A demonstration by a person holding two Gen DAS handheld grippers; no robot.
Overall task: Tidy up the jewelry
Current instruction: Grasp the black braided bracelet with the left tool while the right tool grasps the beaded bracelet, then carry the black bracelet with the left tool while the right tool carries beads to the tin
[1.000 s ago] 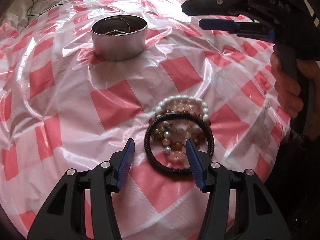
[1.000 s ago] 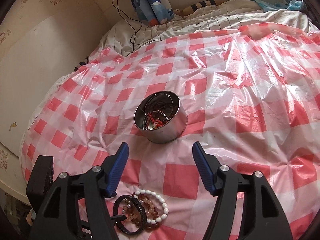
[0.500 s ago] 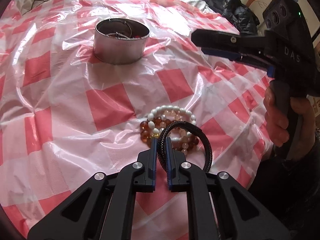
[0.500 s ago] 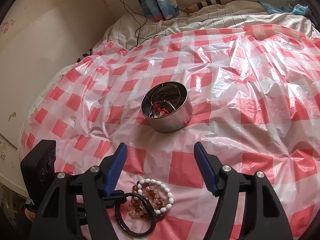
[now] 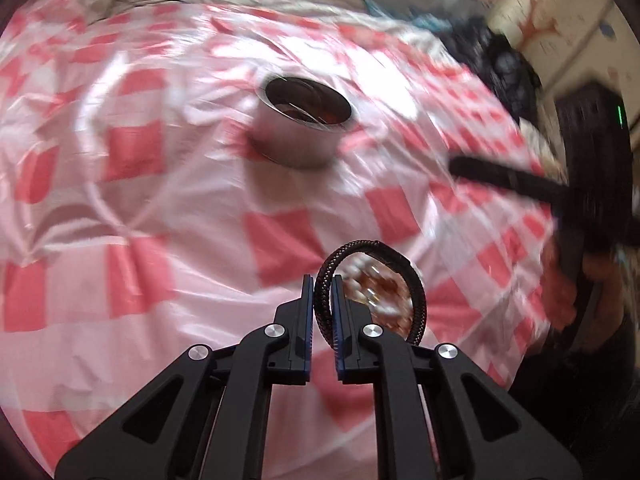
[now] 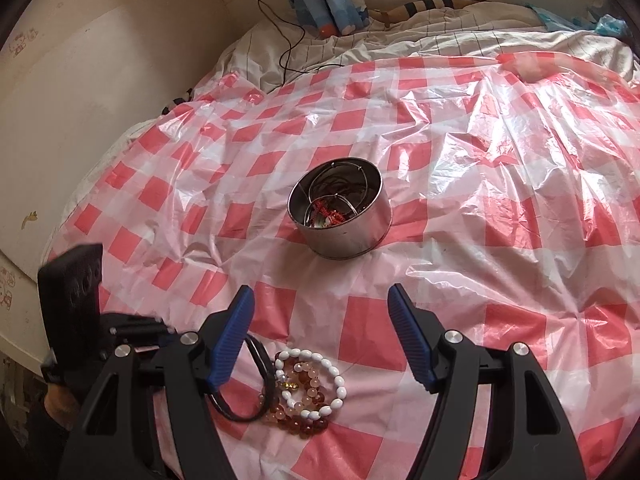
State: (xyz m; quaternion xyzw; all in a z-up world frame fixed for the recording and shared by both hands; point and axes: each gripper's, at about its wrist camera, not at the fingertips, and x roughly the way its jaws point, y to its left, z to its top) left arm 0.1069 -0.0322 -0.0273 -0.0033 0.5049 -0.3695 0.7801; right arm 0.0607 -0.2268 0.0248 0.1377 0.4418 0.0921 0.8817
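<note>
My left gripper point(image 5: 321, 280) is shut on a black braided bracelet point(image 5: 416, 280) and holds it lifted above the cloth. The bracelet also shows in the right wrist view point(image 6: 260, 364), partly behind my right finger. A white bead bracelet point(image 6: 332, 376) and brown and pink bead bracelets point(image 6: 308, 420) lie in a pile on the cloth; in the left wrist view they show blurred through the black loop point(image 5: 376, 288). A round metal tin point(image 6: 340, 216) with jewelry inside stands further back, also in the left wrist view point(image 5: 300, 124). My right gripper point(image 6: 320, 304) is open and empty above the pile.
A red and white checked plastic cloth point(image 6: 500, 200) covers the bed. A striped sheet and a black cable point(image 6: 288, 40) lie at the far edge, next to a wall on the left. The left wrist view is motion-blurred.
My left gripper closed on the black braided bracelet and has lifted it off the bead pile, tilting towards the tin. My right gripper has stayed open, drifting slightly.
</note>
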